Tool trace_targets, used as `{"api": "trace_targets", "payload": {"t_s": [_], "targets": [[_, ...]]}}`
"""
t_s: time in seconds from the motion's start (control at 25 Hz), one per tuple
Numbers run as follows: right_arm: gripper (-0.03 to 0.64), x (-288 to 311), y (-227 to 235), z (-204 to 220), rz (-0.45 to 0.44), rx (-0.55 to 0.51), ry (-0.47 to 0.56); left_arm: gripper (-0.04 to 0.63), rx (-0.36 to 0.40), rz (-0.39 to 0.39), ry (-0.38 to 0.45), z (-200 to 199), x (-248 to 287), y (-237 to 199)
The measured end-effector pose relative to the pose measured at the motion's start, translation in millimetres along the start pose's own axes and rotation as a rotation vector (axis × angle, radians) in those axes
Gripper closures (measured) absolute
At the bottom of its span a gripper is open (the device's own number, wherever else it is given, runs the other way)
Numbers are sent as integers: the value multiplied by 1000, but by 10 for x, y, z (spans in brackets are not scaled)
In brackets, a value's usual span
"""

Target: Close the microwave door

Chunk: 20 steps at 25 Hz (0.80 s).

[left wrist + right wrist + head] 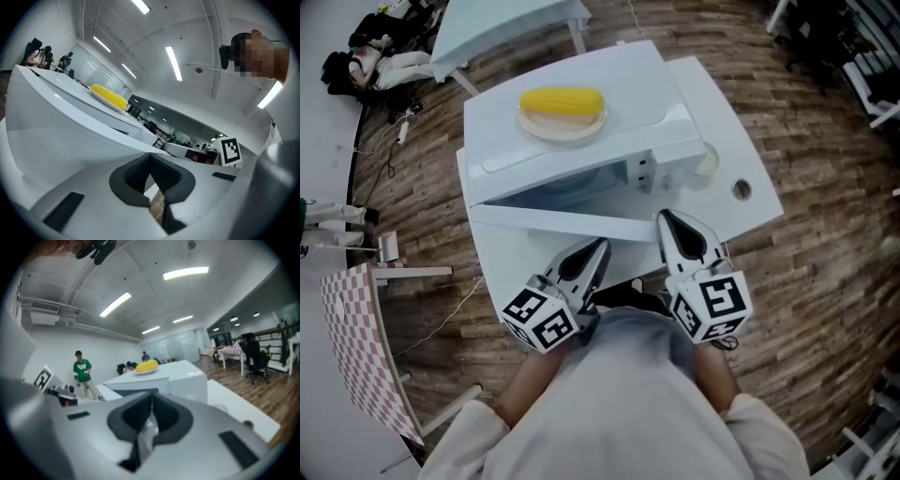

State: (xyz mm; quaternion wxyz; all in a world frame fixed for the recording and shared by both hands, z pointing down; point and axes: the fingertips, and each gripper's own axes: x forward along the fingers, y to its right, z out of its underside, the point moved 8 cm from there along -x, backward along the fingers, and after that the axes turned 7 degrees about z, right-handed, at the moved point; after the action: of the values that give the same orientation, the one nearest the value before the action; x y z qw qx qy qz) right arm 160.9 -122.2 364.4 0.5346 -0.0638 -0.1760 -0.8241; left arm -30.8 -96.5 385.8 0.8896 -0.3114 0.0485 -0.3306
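The person's grey shirt (628, 394) fills the bottom of the head view, and just beyond it both tools point at the microwave (628, 94). The left tool (592, 255) and the right tool (673, 230) each have their jaws pressed together with nothing between them. The microwave stands on a white table (741, 150), with a cob of corn (562, 99) on a plate (562, 128) on its top. Its door (562, 223) stands ajar, apparently hinged at the microwave's left side, with the free edge swung out toward the right tool, which is just beside it. The door looks rigid, light and free-swinging, so it likely needs no grasp. A flat push on its outer face near the free edge should close it. Its smooth surface could let a tip slide, and a hard shove might shift the microwave or shake the corn.
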Motion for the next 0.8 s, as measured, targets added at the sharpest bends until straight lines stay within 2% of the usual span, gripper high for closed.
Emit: {"api": "trace_targets", "payload": {"t_s": [0.8], "targets": [[592, 170, 84, -90, -18, -16, -14, 577, -6, 27, -23, -18, 173, -48]]}}
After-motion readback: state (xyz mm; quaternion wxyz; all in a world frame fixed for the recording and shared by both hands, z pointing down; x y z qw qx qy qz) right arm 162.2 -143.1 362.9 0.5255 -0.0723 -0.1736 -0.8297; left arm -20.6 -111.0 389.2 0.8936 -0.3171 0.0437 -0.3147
